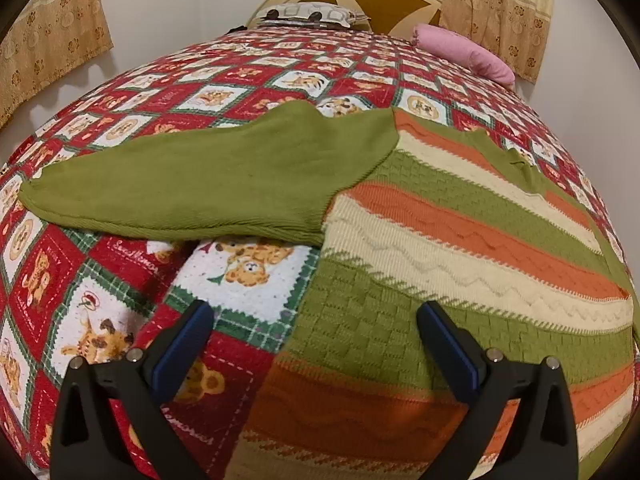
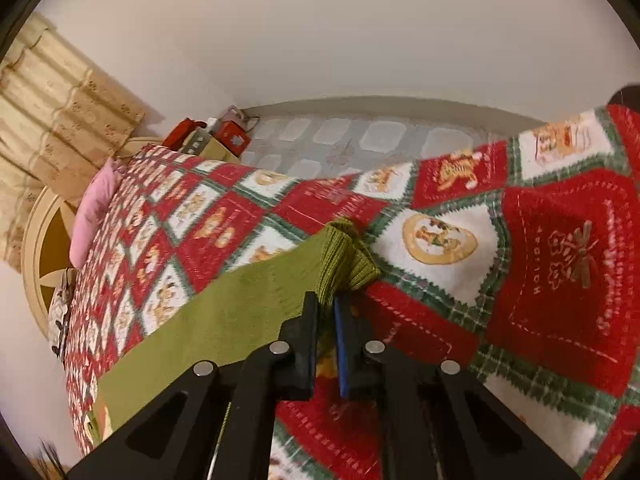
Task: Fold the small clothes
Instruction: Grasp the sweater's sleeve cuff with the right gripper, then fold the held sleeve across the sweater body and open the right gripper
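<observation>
A small knit sweater with green, orange and cream stripes lies flat on the bed. Its plain green sleeve stretches out to the left. My left gripper hovers open just above the sweater's lower left edge, one finger over the quilt and the other over the green basket-weave band, with nothing between them. In the right wrist view the other green sleeve runs up to a ribbed cuff. My right gripper is shut on that sleeve just behind the cuff.
A red, white and green teddy-bear quilt covers the bed. A pink pillow and a patterned pillow lie by the headboard. Curtains hang behind. Beyond the bed edge are a tiled floor and red boxes.
</observation>
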{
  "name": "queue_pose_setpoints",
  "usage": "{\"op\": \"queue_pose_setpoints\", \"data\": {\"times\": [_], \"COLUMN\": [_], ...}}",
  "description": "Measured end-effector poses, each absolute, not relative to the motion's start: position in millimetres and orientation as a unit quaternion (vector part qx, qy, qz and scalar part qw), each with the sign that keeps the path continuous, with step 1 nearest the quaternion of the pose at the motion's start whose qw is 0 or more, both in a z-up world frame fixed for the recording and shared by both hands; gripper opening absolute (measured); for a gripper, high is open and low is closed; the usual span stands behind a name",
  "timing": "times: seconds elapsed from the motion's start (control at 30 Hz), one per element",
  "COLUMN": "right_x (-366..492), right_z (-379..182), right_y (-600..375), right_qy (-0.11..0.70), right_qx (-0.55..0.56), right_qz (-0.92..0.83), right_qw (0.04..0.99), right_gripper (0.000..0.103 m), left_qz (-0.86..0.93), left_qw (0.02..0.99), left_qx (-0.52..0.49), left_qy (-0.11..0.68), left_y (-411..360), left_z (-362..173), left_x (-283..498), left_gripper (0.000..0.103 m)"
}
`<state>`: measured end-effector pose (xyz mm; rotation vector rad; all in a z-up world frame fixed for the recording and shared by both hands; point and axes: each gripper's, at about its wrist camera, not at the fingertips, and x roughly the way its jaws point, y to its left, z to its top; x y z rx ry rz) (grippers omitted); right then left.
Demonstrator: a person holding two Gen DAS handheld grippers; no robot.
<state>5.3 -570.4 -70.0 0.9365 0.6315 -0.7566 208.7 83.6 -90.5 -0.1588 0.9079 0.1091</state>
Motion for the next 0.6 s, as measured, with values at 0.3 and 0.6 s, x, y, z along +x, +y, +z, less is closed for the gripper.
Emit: {"op": "queue_pose_setpoints", "data": {"times": [0.3,0.6], "right_x": [56,150], "right_z": [43,69], "right_y": [-469,-284], "right_qy": [0.267,0.3], "right_qx": [0.302,0.193], "right_qz": [-0.275,-0.115], "right_qw": [0.873,0.927], "right_gripper": [0.007,0.006], "left_qz": [0.048,0.04], "left_qw": [0.895,0.901], "left_qx": [-0.083,-0.119], "left_qy": [0.435,0.416], "left_y": [86,100], "left_z": [-91,-88], "left_x": [209,203], "left_gripper": [0.103,0.103]}}
